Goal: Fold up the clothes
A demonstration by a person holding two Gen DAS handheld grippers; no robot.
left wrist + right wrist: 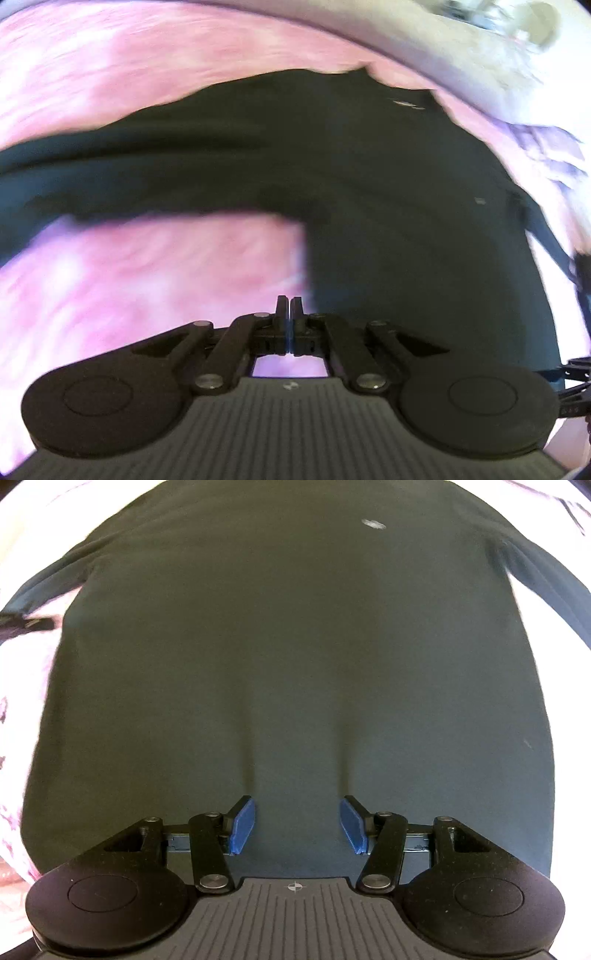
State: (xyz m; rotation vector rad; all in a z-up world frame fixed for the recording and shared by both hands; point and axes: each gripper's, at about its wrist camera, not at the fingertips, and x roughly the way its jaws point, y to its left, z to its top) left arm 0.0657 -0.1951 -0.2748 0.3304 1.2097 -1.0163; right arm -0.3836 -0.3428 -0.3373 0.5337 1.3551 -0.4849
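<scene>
The right hand-held gripper (pixel 297 823) hovers half-wide, empty, over the dark shirt's (pixel 288 657) hem; the left hand-held gripper (pixel 290 314) is closed, empty. The shirt lies flat on pink bedding (pixel 110 81). It looks soft, light and limp: best pinched at hem corners or sleeve (pixel 44 587).

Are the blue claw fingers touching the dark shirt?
Touching. In the right wrist view, the open right claw presses its blue fingers down onto the dark shirt, and a crease runs up the cloth from each fingertip.
</scene>
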